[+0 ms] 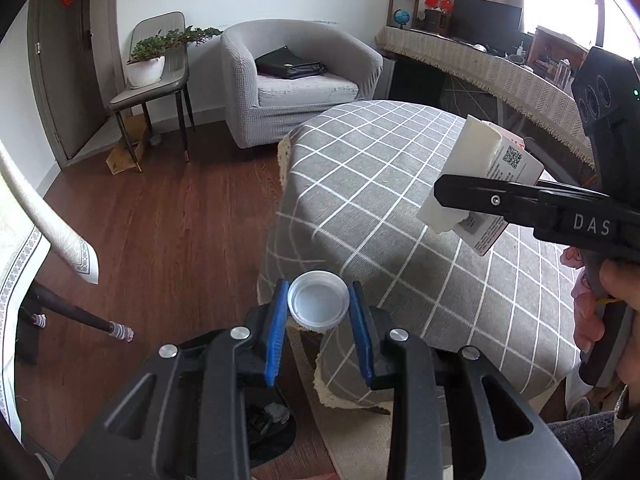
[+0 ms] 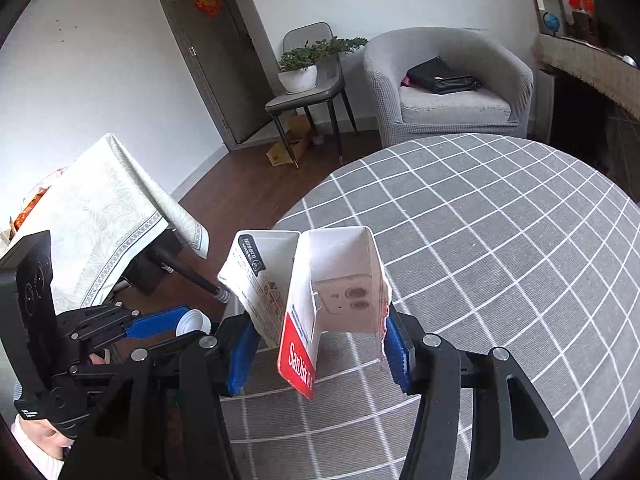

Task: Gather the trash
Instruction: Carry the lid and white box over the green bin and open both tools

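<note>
My left gripper [image 1: 319, 300] is shut on a white plastic bottle cap [image 1: 318, 299], held in the air beside the near left edge of the grey checked table [image 1: 380, 184]. The cap also shows in the right wrist view [image 2: 193, 322]. My right gripper [image 2: 320, 344] is shut on torn white and red SanDisk card packaging [image 2: 320, 292] and holds it above the table. In the left wrist view the right gripper [image 1: 444, 192] and the packaging [image 1: 480, 168] hang over the table's right side. A dark bin [image 1: 268, 432] with trash in it stands on the floor below my left gripper.
A grey armchair [image 1: 296, 80] with a black bag stands behind the table. A chair with a potted plant [image 1: 150, 60] is by the door. A second table with a pale cloth [image 2: 92, 216] is on the left. A cardboard box [image 1: 124, 156] lies on the wooden floor.
</note>
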The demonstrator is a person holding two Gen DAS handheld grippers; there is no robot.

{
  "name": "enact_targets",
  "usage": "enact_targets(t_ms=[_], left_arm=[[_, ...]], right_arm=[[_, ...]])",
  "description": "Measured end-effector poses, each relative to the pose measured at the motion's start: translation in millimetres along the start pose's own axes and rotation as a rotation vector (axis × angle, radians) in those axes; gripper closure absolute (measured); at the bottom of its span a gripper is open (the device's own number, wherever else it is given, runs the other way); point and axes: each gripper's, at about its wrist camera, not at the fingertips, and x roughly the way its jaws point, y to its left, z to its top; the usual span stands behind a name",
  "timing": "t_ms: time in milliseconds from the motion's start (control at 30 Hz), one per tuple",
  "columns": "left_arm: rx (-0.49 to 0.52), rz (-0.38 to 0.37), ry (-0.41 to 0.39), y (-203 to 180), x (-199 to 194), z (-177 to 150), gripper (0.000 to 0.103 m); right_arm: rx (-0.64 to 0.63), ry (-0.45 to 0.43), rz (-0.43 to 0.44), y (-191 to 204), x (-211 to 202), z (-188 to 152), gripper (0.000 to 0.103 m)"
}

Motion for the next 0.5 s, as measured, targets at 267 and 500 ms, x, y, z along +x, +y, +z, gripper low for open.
enact_targets(t_ms=[267, 500], left_arm=[[-0.063, 0.054, 0.028, 56, -14, -35, 0.070], [-0.073, 0.118, 0.088, 94, -10, -63, 0.070]], right_arm=[[-0.045, -0.004, 0.079, 59, 18, -6, 0.048], [-0.100, 0.030, 0.136, 106, 41, -9, 0.048]])
